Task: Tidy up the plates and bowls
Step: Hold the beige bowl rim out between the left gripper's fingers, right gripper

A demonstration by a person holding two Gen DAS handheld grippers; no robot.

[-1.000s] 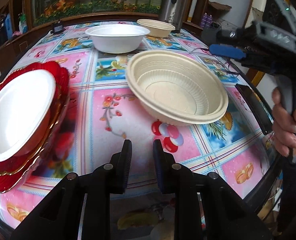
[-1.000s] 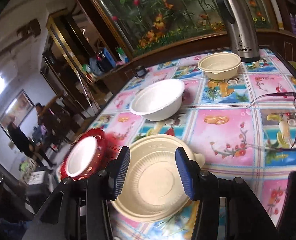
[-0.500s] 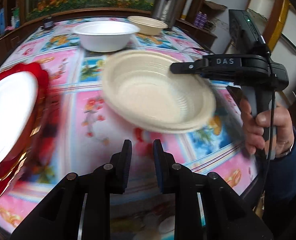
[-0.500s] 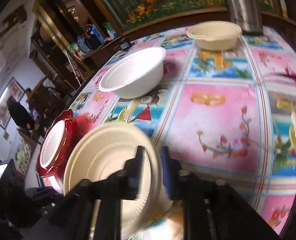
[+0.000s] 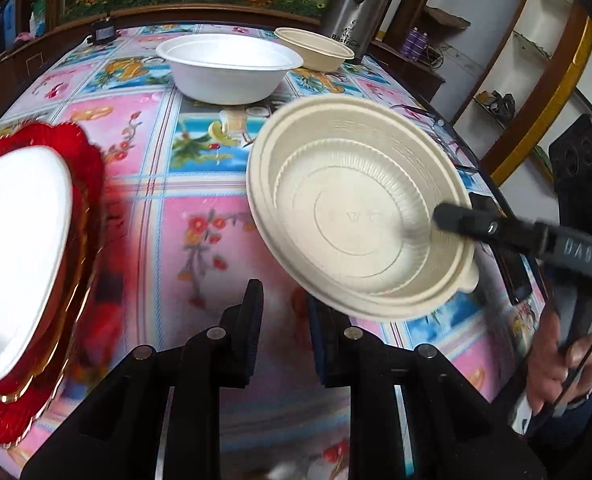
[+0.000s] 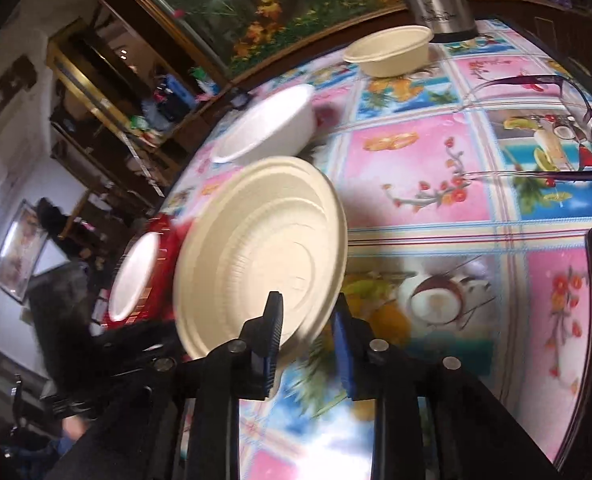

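**Cream bowl held tilted above the flowered table**

The wide cream-coloured ribbed plastic bowl is off the table, tipped so that its inside faces the left wrist camera. The right gripper has its rim between the blue pads; its jaws have just been opening a little, yet the bowl hangs from them, so the grip holds. A hand in a dark sleeve grasps that gripper's handle.

The left gripper hovers just beside the bowl's lower edge, its black jaws narrow with nothing between them.

To the left sits a white round plate stacked on a red scalloped plate with a gold edge. Farther back stand a deep white bowl and a smaller cream bowl, with a steel thermos behind it. A pair of glasses lies on the pink and blue patterned tablecloth.
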